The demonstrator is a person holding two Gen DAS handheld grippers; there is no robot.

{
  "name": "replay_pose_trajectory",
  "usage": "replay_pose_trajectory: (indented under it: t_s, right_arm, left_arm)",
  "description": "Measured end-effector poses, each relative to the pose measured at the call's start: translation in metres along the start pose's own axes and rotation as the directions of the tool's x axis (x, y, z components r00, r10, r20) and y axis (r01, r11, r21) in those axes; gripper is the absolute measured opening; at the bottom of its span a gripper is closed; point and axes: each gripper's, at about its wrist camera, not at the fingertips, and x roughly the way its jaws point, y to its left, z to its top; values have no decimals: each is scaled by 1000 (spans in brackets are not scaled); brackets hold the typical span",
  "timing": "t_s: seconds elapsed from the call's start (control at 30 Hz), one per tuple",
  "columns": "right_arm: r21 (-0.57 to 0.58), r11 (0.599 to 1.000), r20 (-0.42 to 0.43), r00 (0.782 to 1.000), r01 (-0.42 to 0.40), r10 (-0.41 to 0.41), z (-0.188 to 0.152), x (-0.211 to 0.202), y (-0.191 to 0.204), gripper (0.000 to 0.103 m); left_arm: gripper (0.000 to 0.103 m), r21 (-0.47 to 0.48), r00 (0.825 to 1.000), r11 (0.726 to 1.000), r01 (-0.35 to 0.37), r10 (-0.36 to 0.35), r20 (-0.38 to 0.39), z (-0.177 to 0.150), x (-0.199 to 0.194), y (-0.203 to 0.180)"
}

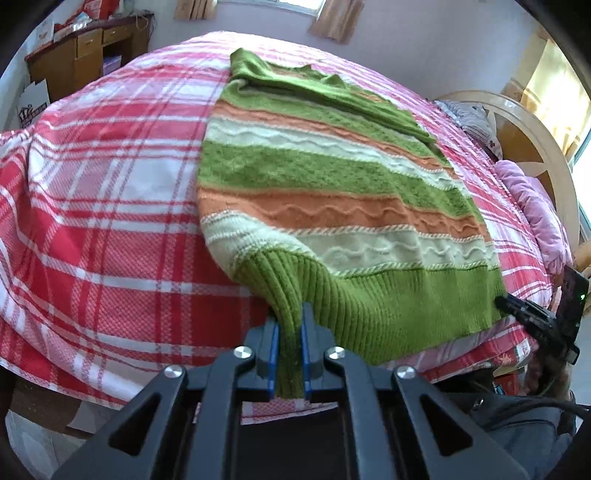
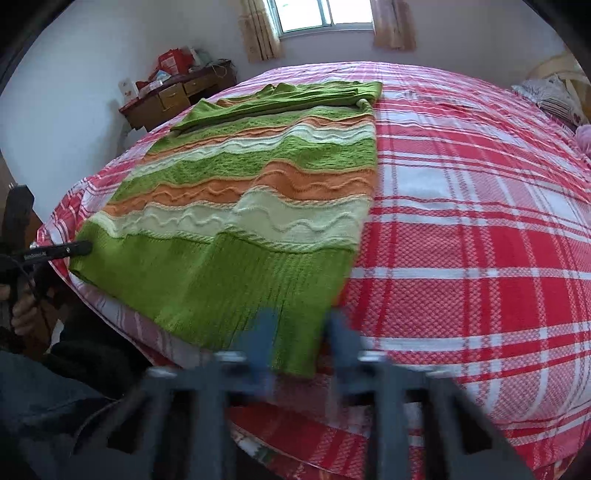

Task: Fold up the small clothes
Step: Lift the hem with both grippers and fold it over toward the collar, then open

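Down at the near edge of the plaid bed (image 1: 110,206), the striped sweater (image 1: 332,192) lies flat with sleeves folded across its top. The left gripper (image 1: 290,332) pinches the ribbed green hem at its near left corner, lifting it. The right gripper (image 2: 301,332), blurred, has its jaws parted around the hem's near right corner.

Bright window (image 2: 323,14) daylight, fisheye-warped edges, right gripper (image 2: 301,343) motion-blurred
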Motion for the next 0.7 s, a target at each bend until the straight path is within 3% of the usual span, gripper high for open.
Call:
replay_pose_trajectory:
  t_s: [0.17, 0.3, 0.47, 0.7]
  right_arm:
    - [60, 992, 61, 993, -108, 104, 3, -19, -12, 6]
    - [57, 984, 181, 971, -170, 157, 11, -47, -12, 6]
    - [116, 962, 225, 950, -247, 217, 15, -55, -23, 5]
    - [164, 904, 325, 887, -395, 329, 42, -79, -33, 4]
  left_arm:
    - [10, -18, 997, 999, 48, -47, 54, 4, -15, 2]
    - [10, -13, 989, 996, 85, -83, 119, 11, -31, 1]
    - [10, -35, 982, 990, 138, -132, 138, 20, -36, 3]
    - [10, -23, 966, 983, 179, -172, 192, 43, -48, 1]
